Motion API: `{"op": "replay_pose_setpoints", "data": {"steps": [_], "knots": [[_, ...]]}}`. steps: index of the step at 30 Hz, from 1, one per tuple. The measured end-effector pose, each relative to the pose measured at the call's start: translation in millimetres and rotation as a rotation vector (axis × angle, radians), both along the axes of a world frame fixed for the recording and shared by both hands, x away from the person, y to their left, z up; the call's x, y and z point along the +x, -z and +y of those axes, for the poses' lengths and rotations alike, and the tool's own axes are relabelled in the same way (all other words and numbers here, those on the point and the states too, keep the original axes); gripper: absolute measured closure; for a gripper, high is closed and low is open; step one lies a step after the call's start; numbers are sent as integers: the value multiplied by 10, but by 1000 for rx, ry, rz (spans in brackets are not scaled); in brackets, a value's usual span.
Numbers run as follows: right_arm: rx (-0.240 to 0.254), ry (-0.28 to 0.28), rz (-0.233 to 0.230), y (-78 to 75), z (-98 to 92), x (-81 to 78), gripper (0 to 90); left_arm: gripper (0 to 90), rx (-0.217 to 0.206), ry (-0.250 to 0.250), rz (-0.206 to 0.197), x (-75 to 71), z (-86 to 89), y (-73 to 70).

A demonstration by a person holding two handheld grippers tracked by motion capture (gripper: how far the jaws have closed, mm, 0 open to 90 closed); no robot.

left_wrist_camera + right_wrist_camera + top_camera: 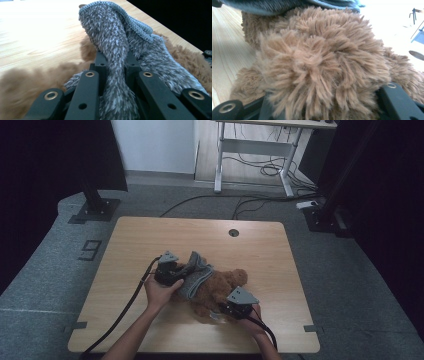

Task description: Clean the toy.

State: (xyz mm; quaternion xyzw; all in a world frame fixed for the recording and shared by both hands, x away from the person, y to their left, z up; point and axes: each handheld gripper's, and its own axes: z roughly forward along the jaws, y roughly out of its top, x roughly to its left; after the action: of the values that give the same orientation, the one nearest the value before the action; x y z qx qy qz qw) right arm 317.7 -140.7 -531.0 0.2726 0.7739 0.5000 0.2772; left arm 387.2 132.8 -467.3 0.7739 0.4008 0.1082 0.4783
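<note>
A brown plush toy (222,287) lies near the middle of the wooden table (150,235), partly wrapped in a grey fuzzy garment (196,274). My left gripper (181,272) is at the toy's left end, shut on a bunched fold of the garment (117,50). In the left gripper view the fabric is pinched between the black jaws of the left gripper (113,61), with brown fur (30,82) beneath. My right gripper (227,309) sits at the toy's near right side. Its jaws are shut on a thick tuft of the plush toy (319,65), and the fur hides their tips.
A round cable hole (233,232) sits at the table's far edge. Beyond the table are a white desk frame (252,150) and loose cables (240,200) on the floor. Dark stands flank both sides. A "9" marking (89,250) is on the floor to the left.
</note>
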Motion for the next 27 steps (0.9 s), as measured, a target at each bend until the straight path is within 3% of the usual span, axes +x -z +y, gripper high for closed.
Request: {"op": "replay_pose_setpoints", "data": {"steps": [5,11,14,15,18,19,20,23,27], "knots": [[5,-4,4,1,-9,4,483,777,9,-50,-33,-66,249,-4],[11,-1,10,2,-14,8,483,776,-40,-121,-4,-112,646,146],[15,0,11,3,-13,8,483,777,-30,-156,9,-127,775,238],[15,1,12,3,-15,8,484,777,-24,-165,16,-123,806,268],[18,3,14,5,-17,7,484,779,-9,-188,91,-95,913,464],[19,2,15,5,-18,8,484,779,-13,-180,108,-90,932,511],[20,1,15,6,-19,10,484,779,-47,-168,127,-90,962,560],[23,-1,16,5,-27,15,484,779,-78,-165,117,-99,990,499],[28,1,24,3,-34,21,483,779,-95,-134,38,-113,876,180]]}}
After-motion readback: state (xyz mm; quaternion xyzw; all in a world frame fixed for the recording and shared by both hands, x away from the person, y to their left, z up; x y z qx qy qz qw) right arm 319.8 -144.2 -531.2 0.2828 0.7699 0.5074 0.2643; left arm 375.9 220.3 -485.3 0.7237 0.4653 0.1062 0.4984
